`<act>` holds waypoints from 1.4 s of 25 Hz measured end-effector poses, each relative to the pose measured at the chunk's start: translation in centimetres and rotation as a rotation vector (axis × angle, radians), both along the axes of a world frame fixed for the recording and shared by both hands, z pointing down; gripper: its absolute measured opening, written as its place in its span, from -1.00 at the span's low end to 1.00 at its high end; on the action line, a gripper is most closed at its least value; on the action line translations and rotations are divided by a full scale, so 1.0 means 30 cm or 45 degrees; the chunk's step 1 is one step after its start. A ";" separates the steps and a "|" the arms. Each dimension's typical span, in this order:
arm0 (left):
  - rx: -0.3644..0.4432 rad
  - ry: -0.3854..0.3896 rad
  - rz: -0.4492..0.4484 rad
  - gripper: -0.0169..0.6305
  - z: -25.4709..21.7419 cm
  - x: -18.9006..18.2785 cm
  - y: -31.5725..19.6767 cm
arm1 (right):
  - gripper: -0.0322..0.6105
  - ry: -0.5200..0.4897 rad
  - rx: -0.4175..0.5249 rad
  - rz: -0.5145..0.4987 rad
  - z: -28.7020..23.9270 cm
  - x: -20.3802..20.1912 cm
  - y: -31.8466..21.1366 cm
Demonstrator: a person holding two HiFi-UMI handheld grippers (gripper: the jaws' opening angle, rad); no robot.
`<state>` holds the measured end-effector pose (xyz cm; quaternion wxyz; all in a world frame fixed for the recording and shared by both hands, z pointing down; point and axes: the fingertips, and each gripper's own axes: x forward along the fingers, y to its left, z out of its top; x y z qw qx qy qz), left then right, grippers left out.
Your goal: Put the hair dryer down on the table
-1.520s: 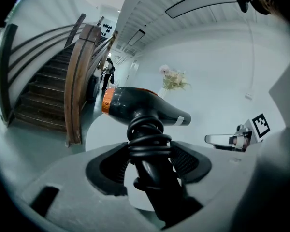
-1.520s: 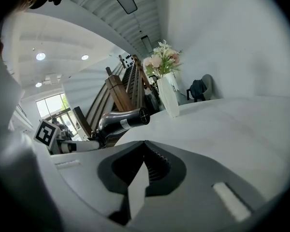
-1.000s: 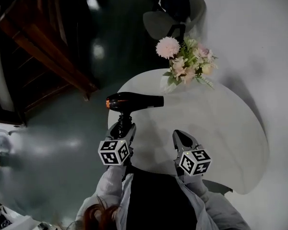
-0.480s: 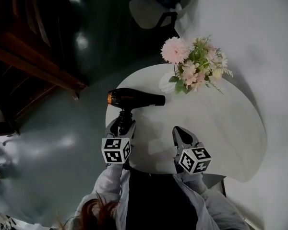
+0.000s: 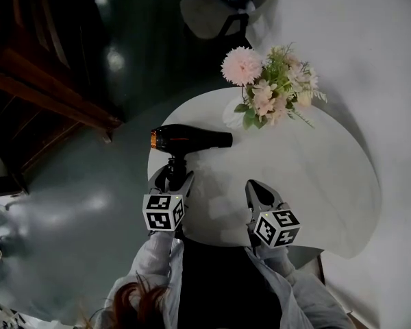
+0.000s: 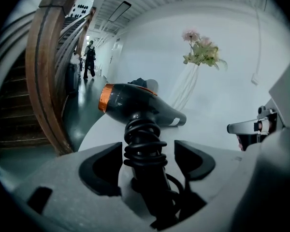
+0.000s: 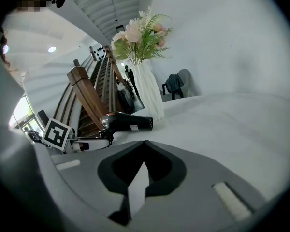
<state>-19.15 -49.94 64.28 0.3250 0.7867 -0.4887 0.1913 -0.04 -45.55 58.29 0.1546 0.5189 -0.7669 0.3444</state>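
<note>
Two grippers show over the round white surface [image 5: 315,184], and only the left gripper [image 5: 174,178] has to do with the task. Its jaws stand on either side of the hair dryer's handle [image 6: 145,146], which is wrapped in its own black coiled cord, and they are opening. A gap shows between the right-hand pad and the cord, the left-hand pad lies just beside the coil, and neither looks to be pressing. The black hair dryer [image 5: 190,140], with an orange ring at its rear, appears to lie on its side on the surface. It is on the person's side of the vase of pink flowers [image 5: 267,91] and off to the vase's left, close to the surface's rim, with its nozzle pointing toward the vase. The right gripper [image 5: 255,189] hovers nearer the person than the vase, well apart from the dryer, with its jaws pressed together on nothing. The step in hand seems to be the release itself: the dryer is set down and the hold is coming off. The next move likely calls for the jaws to spread enough to clear the thick cord wrap on both sides. The left gripper would then draw straight back along the handle, away from the vase, without snagging a loop of cord. A caught loop could drag the dryer toward the nearby rim, and a sideways pull might roll the barrel.
</note>
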 end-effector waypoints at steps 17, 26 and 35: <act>0.227 0.229 -0.183 -0.06 -0.322 0.021 0.259 | -0.87 -0.122 0.211 -0.177 -0.171 0.037 0.152; 0.427 0.257 -0.138 -0.26 -0.480 0.155 0.493 | -0.87 -0.160 0.355 -0.289 -0.293 0.078 0.364; 0.521 0.197 -0.114 -0.88 -0.522 0.219 0.709 | -0.87 -0.203 0.489 -0.386 -0.351 0.109 0.565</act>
